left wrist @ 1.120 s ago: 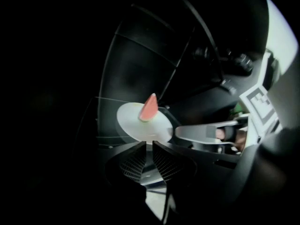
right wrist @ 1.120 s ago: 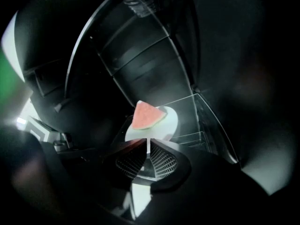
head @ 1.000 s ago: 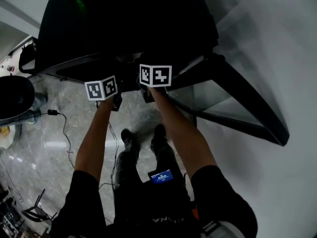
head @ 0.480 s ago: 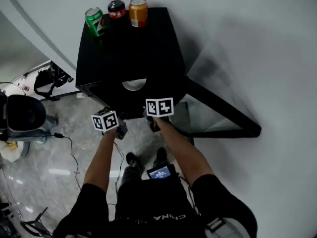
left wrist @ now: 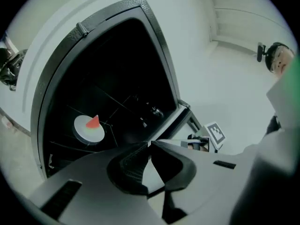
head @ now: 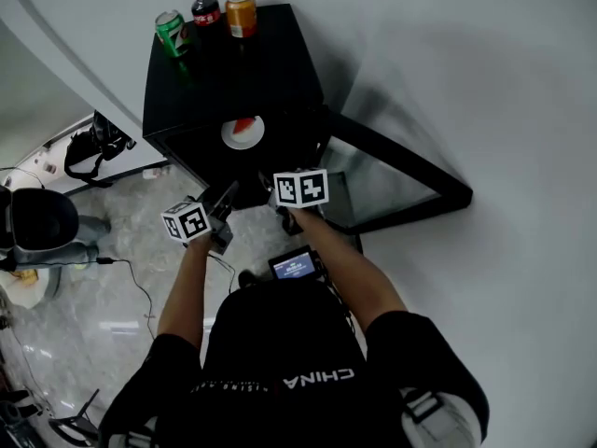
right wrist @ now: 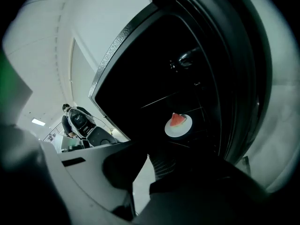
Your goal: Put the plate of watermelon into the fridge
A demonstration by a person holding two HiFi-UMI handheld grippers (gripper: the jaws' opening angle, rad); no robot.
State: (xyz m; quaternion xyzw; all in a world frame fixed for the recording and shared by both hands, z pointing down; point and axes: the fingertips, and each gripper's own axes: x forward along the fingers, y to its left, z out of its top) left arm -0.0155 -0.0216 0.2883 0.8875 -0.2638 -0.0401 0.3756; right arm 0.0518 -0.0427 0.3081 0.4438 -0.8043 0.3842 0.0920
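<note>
A white plate (head: pixel 242 133) with a red watermelon wedge (head: pixel 244 125) rests on a wire shelf inside the small black fridge (head: pixel 233 73). The fridge's glass door (head: pixel 401 180) stands open to the right. The plate also shows in the left gripper view (left wrist: pixel 89 129) and the right gripper view (right wrist: pixel 178 125). Both grippers hang in front of the opening, well short of the plate. My left gripper (head: pixel 224 202) is shut and holds nothing. My right gripper (head: pixel 272 187) is shut and holds nothing too.
A green can (head: pixel 171 32), a cola bottle (head: pixel 204 6) and an orange can (head: pixel 241 12) stand on the fridge's top. A black chair (head: pixel 37 217), a bag (head: pixel 93 143) and a cable (head: pixel 131 273) lie on the floor at left. White wall at right.
Both grippers have drawn back from the fridge's opening toward me. The plate, hidden a second ago, now shows on the shelf with the wedge on it.
</note>
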